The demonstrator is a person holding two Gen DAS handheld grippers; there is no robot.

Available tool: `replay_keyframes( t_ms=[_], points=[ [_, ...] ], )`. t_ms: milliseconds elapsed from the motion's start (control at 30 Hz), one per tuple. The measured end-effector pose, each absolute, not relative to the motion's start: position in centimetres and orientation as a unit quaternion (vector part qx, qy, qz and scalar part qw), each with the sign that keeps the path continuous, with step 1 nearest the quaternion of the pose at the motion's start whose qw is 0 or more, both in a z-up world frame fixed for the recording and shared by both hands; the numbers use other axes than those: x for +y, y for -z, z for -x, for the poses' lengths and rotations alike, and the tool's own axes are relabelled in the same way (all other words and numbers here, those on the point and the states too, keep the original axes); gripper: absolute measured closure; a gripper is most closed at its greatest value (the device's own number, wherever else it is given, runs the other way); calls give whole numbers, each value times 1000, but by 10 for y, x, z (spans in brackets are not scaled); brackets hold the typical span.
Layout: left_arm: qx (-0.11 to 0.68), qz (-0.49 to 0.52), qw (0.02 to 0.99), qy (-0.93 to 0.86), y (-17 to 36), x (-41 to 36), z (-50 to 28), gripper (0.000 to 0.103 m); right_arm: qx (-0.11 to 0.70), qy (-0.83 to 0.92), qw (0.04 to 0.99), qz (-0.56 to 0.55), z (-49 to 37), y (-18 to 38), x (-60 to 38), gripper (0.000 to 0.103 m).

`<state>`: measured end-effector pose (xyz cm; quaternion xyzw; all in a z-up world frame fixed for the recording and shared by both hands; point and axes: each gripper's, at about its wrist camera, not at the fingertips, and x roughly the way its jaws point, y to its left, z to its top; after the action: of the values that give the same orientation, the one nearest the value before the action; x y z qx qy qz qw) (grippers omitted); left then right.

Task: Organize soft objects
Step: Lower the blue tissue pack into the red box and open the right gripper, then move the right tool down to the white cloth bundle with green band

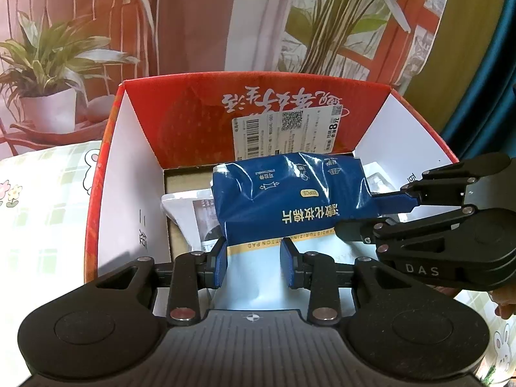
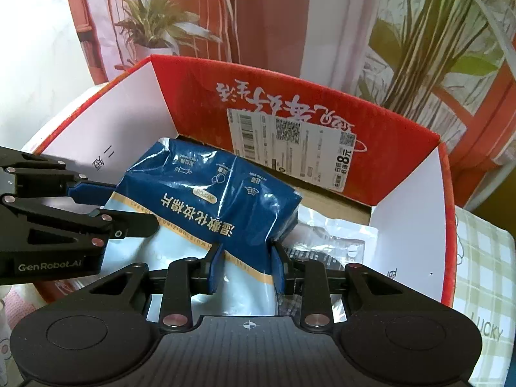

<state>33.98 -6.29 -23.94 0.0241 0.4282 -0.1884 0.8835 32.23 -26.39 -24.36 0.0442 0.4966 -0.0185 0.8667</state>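
Observation:
A blue and pale cotton-pad pack (image 1: 290, 193) hangs tilted over the open red cardboard box (image 1: 193, 113), its blue end toward the far wall. My left gripper (image 1: 254, 266) is shut on the pack's pale near end, which bunches between the pads. My right gripper (image 1: 371, 216) comes in from the right and pinches the pack's right side. In the right wrist view the pack (image 2: 225, 200) is squeezed between my right gripper (image 2: 247, 271), and my left gripper (image 2: 119, 208) grips its left edge above the box (image 2: 200, 96).
Flat clear and white packets (image 1: 190, 213) (image 2: 329, 235) lie on the box floor under the pack. The box has tall white side walls and stands on a checked tablecloth (image 2: 483, 258). A printed backdrop with plants (image 1: 45, 64) hangs behind.

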Motion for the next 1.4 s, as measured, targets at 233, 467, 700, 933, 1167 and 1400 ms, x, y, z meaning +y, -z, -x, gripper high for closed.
replay_keyframes(
  t_ms=[233,467,700,933,1167,1400],
  points=[
    [399,-30,898,180,222,-59,-325,48,492,38,868,-48,-321,244,-262,74],
    [348,-26,923,165,184,-45,-297,37,430,81,898,-56,-293,225,-261,58],
    [317,-19,935,156,162,-27,-250,36,345,74,934,-48,-242,181,-250,56],
    [294,-23,944,149,167,-10,-201,35,289,62,954,-53,-190,165,-231,55],
    [321,11,937,139,198,13,-190,34,270,61,958,-79,-149,182,-217,55],
    [330,64,933,125,222,42,-192,27,300,60,946,-106,-142,215,-216,55]
  ],
)
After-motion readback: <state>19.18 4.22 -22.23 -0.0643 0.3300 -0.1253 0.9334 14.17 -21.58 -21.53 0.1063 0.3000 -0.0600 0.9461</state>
